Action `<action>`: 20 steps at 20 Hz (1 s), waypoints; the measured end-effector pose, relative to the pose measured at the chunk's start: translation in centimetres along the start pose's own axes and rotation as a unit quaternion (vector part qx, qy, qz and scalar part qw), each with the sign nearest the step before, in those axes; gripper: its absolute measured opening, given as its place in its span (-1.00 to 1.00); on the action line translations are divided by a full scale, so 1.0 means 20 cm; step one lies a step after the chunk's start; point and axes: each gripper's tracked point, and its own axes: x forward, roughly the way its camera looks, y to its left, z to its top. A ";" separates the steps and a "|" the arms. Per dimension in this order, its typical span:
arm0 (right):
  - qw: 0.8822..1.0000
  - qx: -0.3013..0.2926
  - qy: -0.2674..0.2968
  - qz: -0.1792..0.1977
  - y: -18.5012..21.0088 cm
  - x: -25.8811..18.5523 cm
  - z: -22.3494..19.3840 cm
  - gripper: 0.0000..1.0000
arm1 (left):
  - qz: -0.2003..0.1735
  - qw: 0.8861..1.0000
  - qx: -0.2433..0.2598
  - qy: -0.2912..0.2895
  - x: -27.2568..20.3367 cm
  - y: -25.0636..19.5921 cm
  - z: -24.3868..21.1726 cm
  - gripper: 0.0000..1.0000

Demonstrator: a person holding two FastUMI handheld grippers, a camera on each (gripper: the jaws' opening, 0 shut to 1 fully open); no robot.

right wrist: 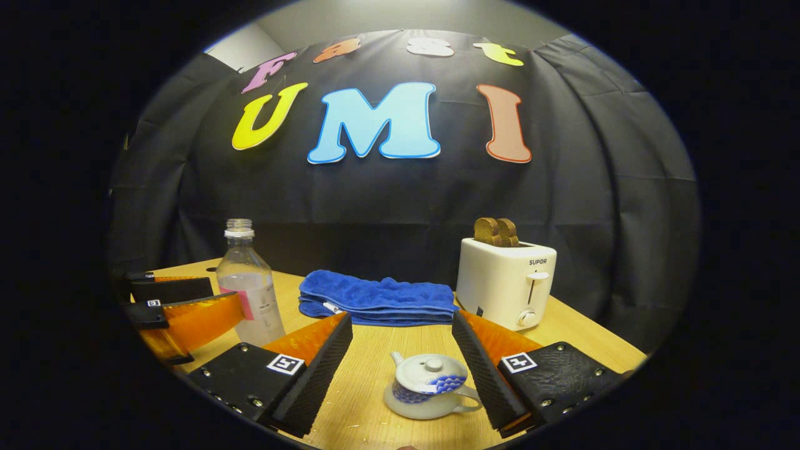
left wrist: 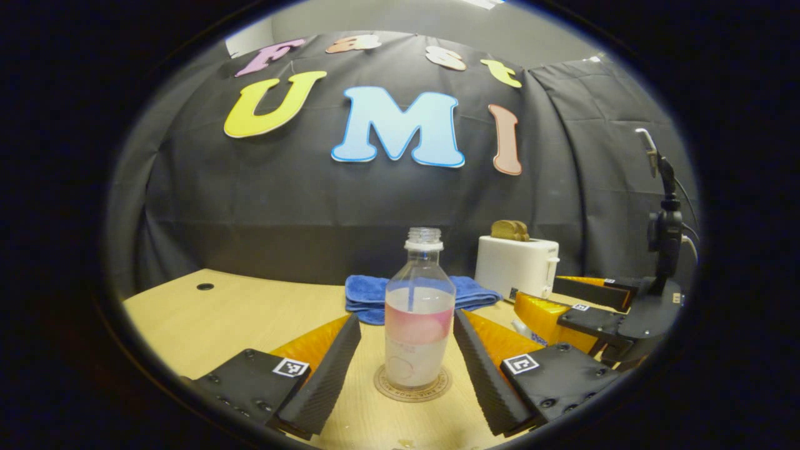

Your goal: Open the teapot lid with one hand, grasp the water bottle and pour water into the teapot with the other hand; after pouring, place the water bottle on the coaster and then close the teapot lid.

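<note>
In the left gripper view my left gripper [left wrist: 406,369] is spread wide, its two fingers flanking the water bottle [left wrist: 419,312] without touching it; there is a clear gap on each side. The bottle stands upright and uncapped on the round coaster [left wrist: 412,386], partly filled, on the wooden table [left wrist: 237,312]. Off to the right in that view I see the other gripper, cut off by the edge, so I cannot make out its far end there.

In the right gripper view my right gripper [right wrist: 400,369] is also wide open and holds nothing. The teapot [right wrist: 428,387] sits between its fingers, low in view, with the lid [right wrist: 430,370] on; its handle runs up against the right finger and I cannot tell whether they touch. The left gripper's fingers show at the left, on either side of the bottle's base.

Farther back lies a folded blue towel [right wrist: 378,300], and beside it a white toaster [right wrist: 506,281] with bread [right wrist: 495,231] standing in its slots.
</note>
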 end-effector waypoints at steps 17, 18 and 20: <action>0.999 0.032 -0.023 -0.033 -0.04 -0.69 0.05 0.97 | 0.007 0.999 0.033 -0.031 -0.45 -0.14 0.09 1.00; 0.999 0.027 -0.023 -0.036 -0.05 -0.72 0.04 0.97 | 0.008 0.999 0.036 -0.034 -0.49 -0.16 0.08 1.00; 0.999 0.026 -0.020 -0.036 -0.03 -0.77 0.02 0.96 | -0.001 0.999 0.035 -0.040 -0.55 -0.22 0.07 1.00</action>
